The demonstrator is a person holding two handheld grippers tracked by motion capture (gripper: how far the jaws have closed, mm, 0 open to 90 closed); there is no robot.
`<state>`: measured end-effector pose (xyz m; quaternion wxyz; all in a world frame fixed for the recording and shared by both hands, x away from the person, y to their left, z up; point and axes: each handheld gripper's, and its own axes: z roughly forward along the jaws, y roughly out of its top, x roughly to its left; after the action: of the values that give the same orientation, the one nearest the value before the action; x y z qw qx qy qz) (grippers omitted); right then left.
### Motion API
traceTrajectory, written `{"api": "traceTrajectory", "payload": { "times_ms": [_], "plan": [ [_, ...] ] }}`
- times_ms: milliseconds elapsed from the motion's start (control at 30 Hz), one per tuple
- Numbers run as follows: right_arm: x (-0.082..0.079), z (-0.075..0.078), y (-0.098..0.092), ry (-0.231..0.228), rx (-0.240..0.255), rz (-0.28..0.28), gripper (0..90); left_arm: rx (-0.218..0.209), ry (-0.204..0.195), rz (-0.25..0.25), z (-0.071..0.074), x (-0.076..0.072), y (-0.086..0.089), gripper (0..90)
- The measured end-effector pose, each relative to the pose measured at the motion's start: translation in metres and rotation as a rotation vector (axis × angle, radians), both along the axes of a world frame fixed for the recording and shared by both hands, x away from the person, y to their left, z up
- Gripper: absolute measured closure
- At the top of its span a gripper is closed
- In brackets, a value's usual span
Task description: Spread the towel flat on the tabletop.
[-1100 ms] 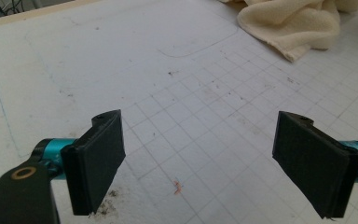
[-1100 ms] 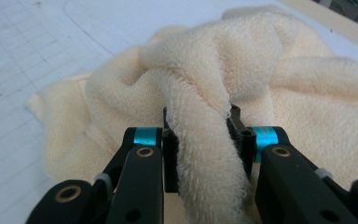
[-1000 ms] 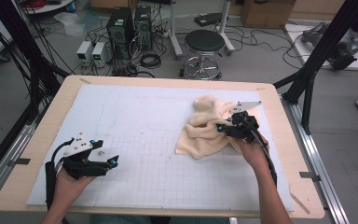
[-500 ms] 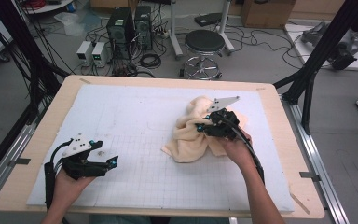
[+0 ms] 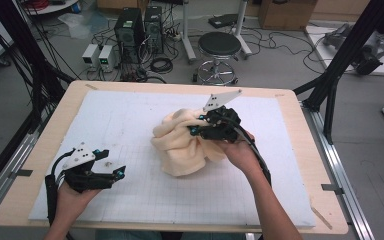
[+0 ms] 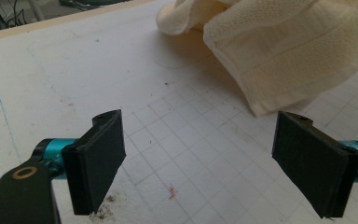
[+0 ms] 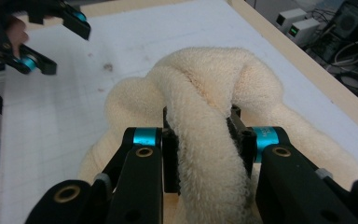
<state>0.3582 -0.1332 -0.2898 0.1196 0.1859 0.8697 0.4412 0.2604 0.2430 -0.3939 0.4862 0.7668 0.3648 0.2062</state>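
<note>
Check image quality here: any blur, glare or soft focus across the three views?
High view: even light, slightly soft, no glare; towel casts a faint shadow. Left gripper view: left tongs soft up close, grid mat sharper. Right gripper view: right tongs sharp on the towel, far background blurred.

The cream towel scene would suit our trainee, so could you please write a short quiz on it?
1. True or false: the right claw is shut on a fold of the cream towel.
2. How do the jaws of the left claw stand? A) wide apart with nothing between them B) pressed on the towel C) gripping a cable
3. What is printed on the white mat under the towel?

Key: 1 true; 2 A; 3 a grid of thin lines.
</note>
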Motion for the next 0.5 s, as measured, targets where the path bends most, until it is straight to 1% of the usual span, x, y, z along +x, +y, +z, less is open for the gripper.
{"api": "traceTrajectory", "payload": {
  "times_ms": [33,67,100,133,167,200,267,300,333,367,400,433,467,500],
  "plan": [
    [0.0,0.0,0.0,0.0,0.0,0.0,72.0,-0.002,-0.002,-0.001,0.0,0.0,0.0,17.4],
    [-0.002,0.005,0.006,-0.001,0.019,0.011,71.9,-0.001,-0.004,-0.004,0.0,-0.001,0.0,17.5],
    [-0.002,0.005,0.006,-0.001,0.019,0.011,71.9,-0.004,-0.005,-0.005,0.001,-0.001,-0.001,17.5],
    [-0.003,0.006,0.009,0.002,0.031,0.017,71.7,-0.005,-0.007,-0.009,0.001,-0.002,-0.001,17.7],
    [-0.003,0.003,0.015,0.012,0.041,0.015,71.4,-0.002,-0.006,-0.01,0.001,-0.002,-0.001,18.0],
    [-0.003,-0.002,0.019,0.021,0.03,0.013,71.2,0.0,-0.006,-0.012,0.001,-0.002,-0.001,18.1],
    [0.002,-0.018,0.026,0.059,0.006,0.012,70.9,-0.003,-0.003,-0.016,0.0,-0.002,-0.002,18.5],
    [0.002,-0.018,0.026,0.059,0.006,0.012,70.9,0.004,-0.002,-0.017,0.0,-0.003,-0.002,18.5],
    [0.008,-0.039,0.032,0.109,-0.034,0.008,70.5,0.006,-0.002,-0.022,0.0,-0.002,-0.003,19.6],
    [0.008,-0.039,0.032,0.109,-0.034,0.008,70.5,0.009,-0.001,-0.026,0.0,-0.002,-0.004,19.6],
    [0.012,-0.059,0.036,0.136,-0.081,-0.004,69.8,0.007,0.004,-0.037,-0.001,-0.002,-0.007,21.1],
    [0.012,-0.059,0.036,0.136,-0.081,-0.004,69.8,0.007,0.004,-0.037,-0.001,-0.002,-0.007,21.7],
    [0.014,-0.068,0.037,0.142,-0.103,-0.013,69.1,0.011,0.008,-0.048,-0.002,-0.001,-0.009,21.7],
    [0.017,-0.076,0.036,0.148,-0.114,-0.025,68.0,0.019,0.011,-0.055,-0.003,0.0,-0.012,22.0]
  ]
}}
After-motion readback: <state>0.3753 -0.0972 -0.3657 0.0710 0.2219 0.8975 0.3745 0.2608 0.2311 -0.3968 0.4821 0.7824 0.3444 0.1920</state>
